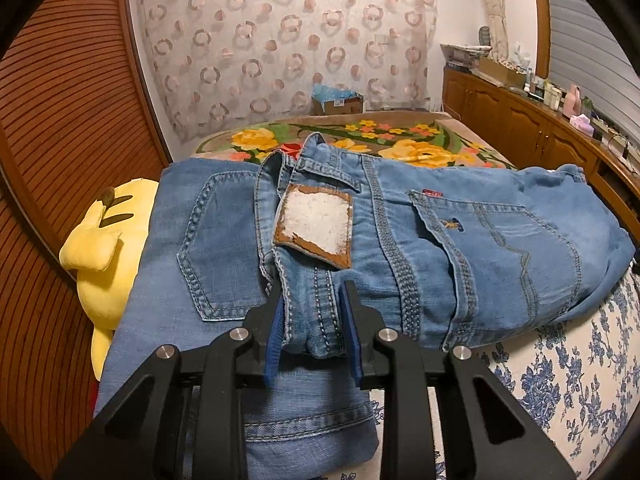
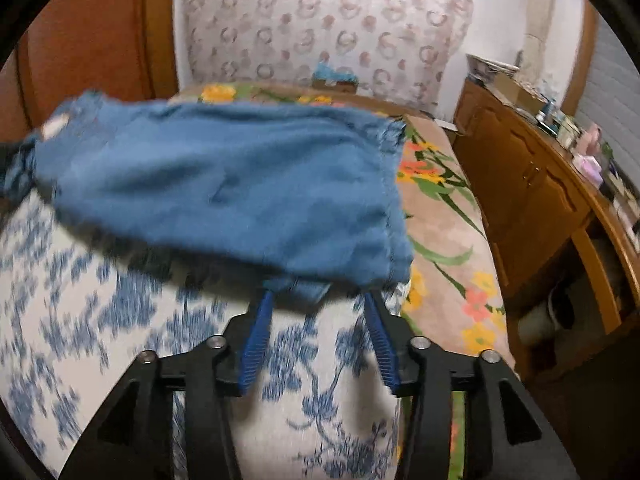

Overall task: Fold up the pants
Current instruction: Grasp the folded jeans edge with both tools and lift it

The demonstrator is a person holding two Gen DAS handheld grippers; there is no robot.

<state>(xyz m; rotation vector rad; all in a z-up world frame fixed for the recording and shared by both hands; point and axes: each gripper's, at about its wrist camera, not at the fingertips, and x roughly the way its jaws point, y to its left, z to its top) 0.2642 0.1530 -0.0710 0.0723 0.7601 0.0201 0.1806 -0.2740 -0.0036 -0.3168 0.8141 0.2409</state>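
**Operator:** State both grippers, then the garment.

**Me:** My left gripper [image 1: 314,308] is pinching a bunched fold of the jeans [image 1: 400,240] at the crotch seam, blue pads pressing the denim from both sides. My right gripper [image 2: 318,308] is standing spread, nothing clamped; the denim edge is hanging just beyond its fingertips.

**Operator:** Garment position?

**Me:** The jeans are lying across the floral bedsheet [image 1: 560,360], seat side up, leather patch [image 1: 314,226] just ahead of my left gripper, yellow plush toy [image 1: 104,248] beside them.

**Operator:** Step in hand?

**Me:** By my judgement, I am working mid-fold, the left anchoring. The next move calls for the right gripper re-gripping the near edge squarely before carrying it across.
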